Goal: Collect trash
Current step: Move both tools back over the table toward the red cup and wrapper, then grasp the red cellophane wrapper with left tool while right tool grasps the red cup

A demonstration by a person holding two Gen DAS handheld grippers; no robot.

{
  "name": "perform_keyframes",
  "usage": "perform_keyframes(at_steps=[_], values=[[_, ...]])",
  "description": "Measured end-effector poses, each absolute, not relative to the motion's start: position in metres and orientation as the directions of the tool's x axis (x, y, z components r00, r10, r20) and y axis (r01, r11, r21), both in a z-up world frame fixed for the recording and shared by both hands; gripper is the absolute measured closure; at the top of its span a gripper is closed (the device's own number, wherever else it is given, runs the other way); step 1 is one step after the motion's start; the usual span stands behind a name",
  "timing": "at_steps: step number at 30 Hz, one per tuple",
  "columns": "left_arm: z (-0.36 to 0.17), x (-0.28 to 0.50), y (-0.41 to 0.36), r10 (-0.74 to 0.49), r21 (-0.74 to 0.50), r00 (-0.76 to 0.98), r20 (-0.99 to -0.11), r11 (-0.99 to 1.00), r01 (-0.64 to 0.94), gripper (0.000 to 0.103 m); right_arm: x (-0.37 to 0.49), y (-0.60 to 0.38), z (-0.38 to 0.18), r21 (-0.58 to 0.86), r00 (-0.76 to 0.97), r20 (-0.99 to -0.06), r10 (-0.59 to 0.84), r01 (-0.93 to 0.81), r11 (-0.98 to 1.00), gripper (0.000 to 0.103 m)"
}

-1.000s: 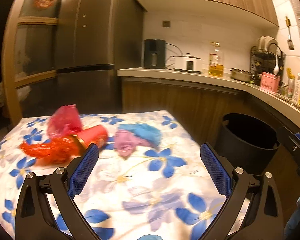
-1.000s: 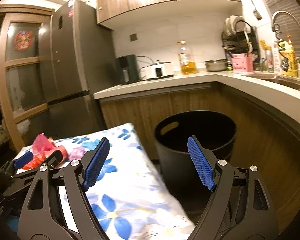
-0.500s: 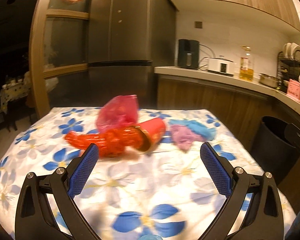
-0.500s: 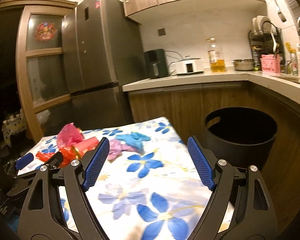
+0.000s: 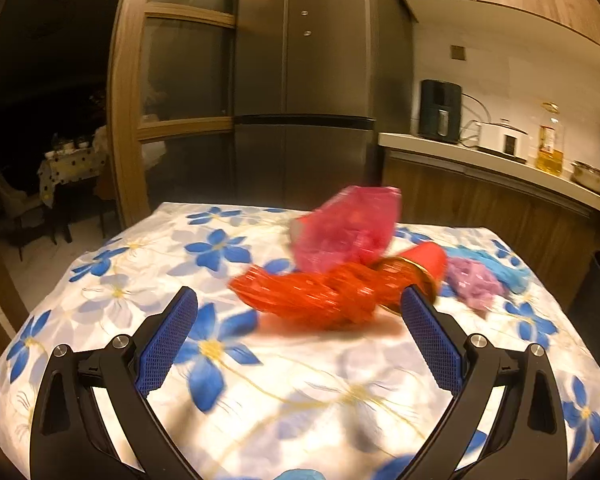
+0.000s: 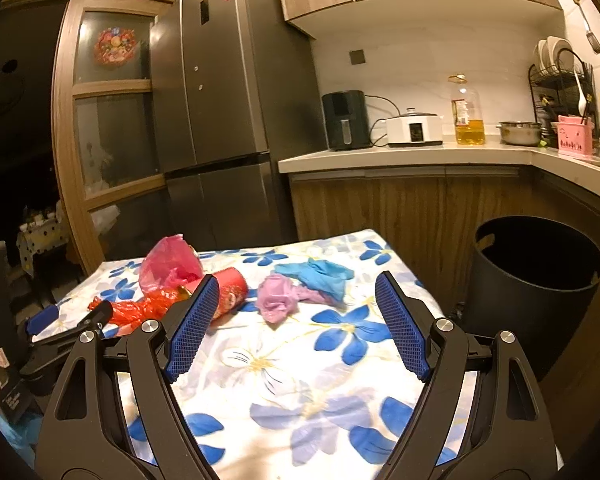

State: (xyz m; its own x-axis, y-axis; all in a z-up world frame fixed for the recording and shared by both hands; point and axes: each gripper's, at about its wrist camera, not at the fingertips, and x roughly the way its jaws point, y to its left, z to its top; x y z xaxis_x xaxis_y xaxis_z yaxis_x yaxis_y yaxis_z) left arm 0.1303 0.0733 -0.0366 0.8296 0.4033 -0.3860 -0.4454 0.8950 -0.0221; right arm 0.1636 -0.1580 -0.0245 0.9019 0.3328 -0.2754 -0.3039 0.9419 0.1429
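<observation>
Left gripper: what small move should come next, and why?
Probably ease the left gripper forward around the red wrapper and close: its jaws are open and empty, the wrapper lies just ahead on the table, and nothing is collected yet.

Bare tablecloth (image 6: 284,368) before trash pile (image 6: 172,304)

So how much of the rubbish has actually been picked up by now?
Nothing looks collected yet. The pink bag, red wrapper, red tube, purple bag and blue glove all lie on the flowered tablecloth. Both the left gripper and the right gripper are open and empty, pointed at the pile. What shows of the black bin looks dark and empty. Every piece is left to move.
</observation>
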Motion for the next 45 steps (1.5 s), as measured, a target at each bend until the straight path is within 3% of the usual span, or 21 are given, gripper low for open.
perform_keyframes(at_steps=[12, 15, 17, 18, 23, 32, 39, 45], values=[[-0.049, 0.167, 0.125, 0.342, -0.147, 0.798, -0.497, 0.873, -0.466, 0.006, 0.184, -0.119, -0.021, 0.050, 0.908, -0.232, 0.348, -0.346, 0.937, 0.024], [-0.057, 0.178, 0.130, 0.286, -0.176, 0.792, -0.540, 0.882, -0.438, 0.019, 0.192, -0.118, -0.025, 0.048, 0.909, -0.240, 0.342, -0.341, 0.939, 0.024], [-0.064, 0.185, 0.133, 0.238, -0.199, 0.782, -0.576, 0.887, -0.417, 0.042, 0.198, -0.117, -0.029, 0.044, 0.909, -0.254, 0.331, -0.331, 0.943, 0.024], [-0.067, 0.187, 0.132, 0.225, -0.204, 0.780, -0.584, 0.889, -0.409, 0.048, 0.202, -0.117, -0.032, 0.044, 0.909, -0.263, 0.324, -0.324, 0.945, 0.024], [-0.074, 0.189, 0.128, 0.162, -0.226, 0.789, -0.592, 0.907, -0.356, 0.093, 0.216, -0.118, -0.043, 0.046, 0.903, -0.300, 0.307, -0.307, 0.950, 0.024], [-0.056, 0.149, 0.114, 0.191, -0.274, 0.846, -0.498, 0.891, -0.363, 0.096, 0.224, -0.097, -0.060, 0.069, 0.850, -0.373, 0.372, -0.375, 0.925, 0.028], [-0.047, 0.126, 0.116, 0.279, -0.256, 0.840, -0.465, 0.866, -0.429, 0.096, 0.227, -0.064, -0.069, 0.035, 0.801, -0.429, 0.417, -0.446, 0.894, 0.042], [-0.045, 0.119, 0.119, 0.274, -0.258, 0.842, -0.465, 0.867, -0.425, 0.096, 0.232, -0.042, -0.075, 0.003, 0.781, -0.467, 0.414, -0.467, 0.884, 0.054]])
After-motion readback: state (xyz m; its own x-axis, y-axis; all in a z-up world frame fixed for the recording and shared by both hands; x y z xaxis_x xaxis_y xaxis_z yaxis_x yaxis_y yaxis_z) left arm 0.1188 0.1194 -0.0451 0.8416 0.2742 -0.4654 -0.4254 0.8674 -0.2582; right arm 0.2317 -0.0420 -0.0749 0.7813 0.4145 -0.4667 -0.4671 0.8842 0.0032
